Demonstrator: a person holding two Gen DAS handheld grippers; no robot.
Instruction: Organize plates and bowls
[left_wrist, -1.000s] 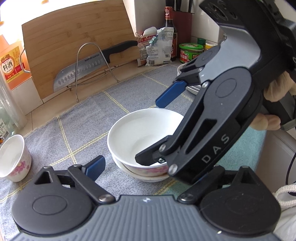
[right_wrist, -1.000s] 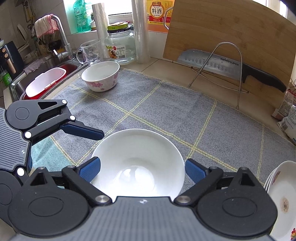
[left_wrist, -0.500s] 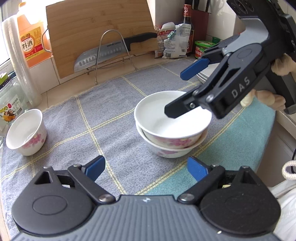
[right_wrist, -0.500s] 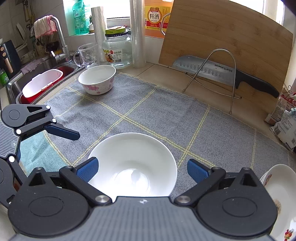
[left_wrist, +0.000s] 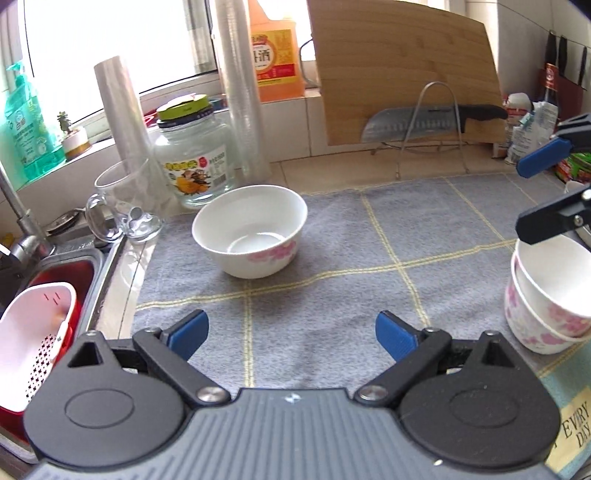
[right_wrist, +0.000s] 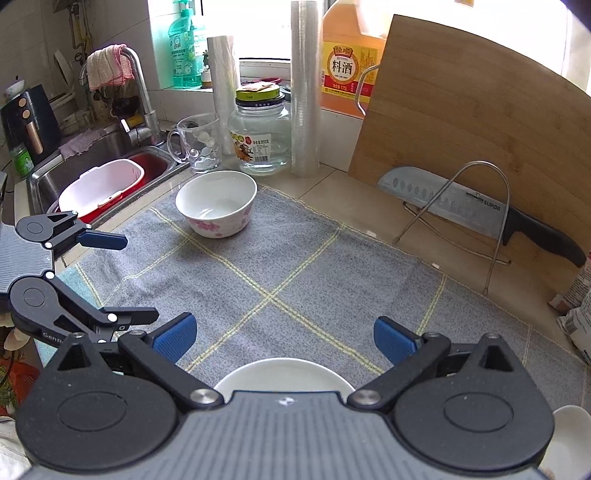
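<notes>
— Far left, at nine o'clock?
— Steel sink (right_wrist: 92, 155) with a red tub and a white strainer basket (right_wrist: 99, 184) in it; nothing made out inside the basket. Tap (right_wrist: 142, 99) above, a cloth draped over it.

— Next along?
— Left gripper (left_wrist: 291, 330) wide open, blue pads apart, nothing between them, only grey checked mat (left_wrist: 332, 236) under the gap. Aimed toward twelve o'clock at the lone bowl (left_wrist: 251, 230).

— Which way up, that bowl?
— Upright, mouth to the ceiling, round so no long axis; pink flowers on the side, empty. Sits on the mat's far left corner, just beside the glass mug (left_wrist: 122, 206) and the glass jar (left_wrist: 192, 162) with the green lid.

— Middle and back?
— Tiled counter, window ledge with an orange bottle (left_wrist: 275, 62), tall rolls of clear film. Bamboo board (left_wrist: 402, 74) leaning on the wall, cleaver (left_wrist: 424, 123) on a wire stand before it, handle toward three o'clock.

— Right side?
— Two stacked bowls (left_wrist: 546, 299), upright, nested, empty on top, at three o'clock on the mat. Right gripper (right_wrist: 282, 338) just above them, jaws just spread to full width, gripping nothing. White dishes (right_wrist: 569, 435) at five o'clock in its view.
</notes>
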